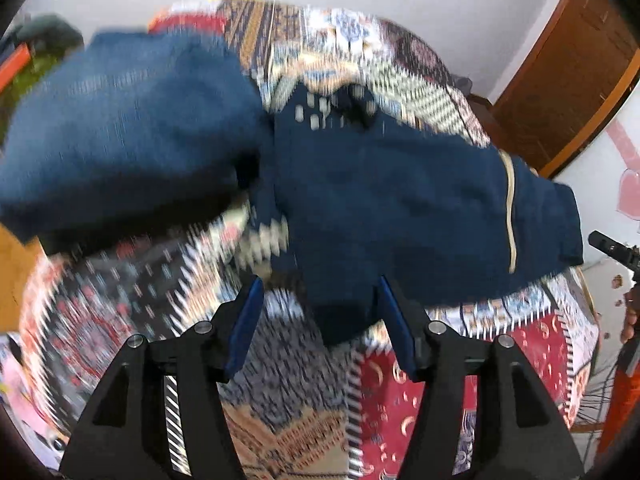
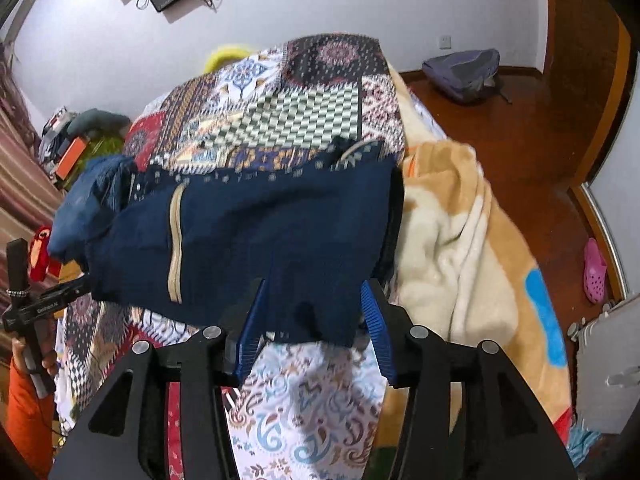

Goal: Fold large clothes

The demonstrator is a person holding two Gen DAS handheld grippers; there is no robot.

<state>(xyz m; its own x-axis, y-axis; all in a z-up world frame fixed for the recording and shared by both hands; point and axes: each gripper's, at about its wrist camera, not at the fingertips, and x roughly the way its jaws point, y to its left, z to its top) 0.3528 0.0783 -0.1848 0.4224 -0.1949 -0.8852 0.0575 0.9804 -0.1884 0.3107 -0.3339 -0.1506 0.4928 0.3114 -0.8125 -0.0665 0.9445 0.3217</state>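
Observation:
A dark navy garment (image 1: 392,196) with a beige stripe lies on a patchwork bedspread (image 1: 344,384); the left wrist view is blurred. A lighter blue part (image 1: 120,120) of it bulges at the left. My left gripper (image 1: 318,294) is open, its blue pads either side of the garment's near edge, not closed on it. In the right wrist view the same navy garment (image 2: 260,240) lies across the bedspread (image 2: 308,404). My right gripper (image 2: 312,292) is open, its jaws straddling the garment's near hem. The left gripper's handle (image 2: 36,304) shows at the left there.
A cream and orange fleece blanket (image 2: 460,248) is bunched to the right on the bed. A backpack (image 2: 464,72) and a pink shoe (image 2: 594,268) lie on the wooden floor. Clutter and an orange box (image 2: 72,152) sit at the bed's left. A wooden door (image 1: 568,80) stands at right.

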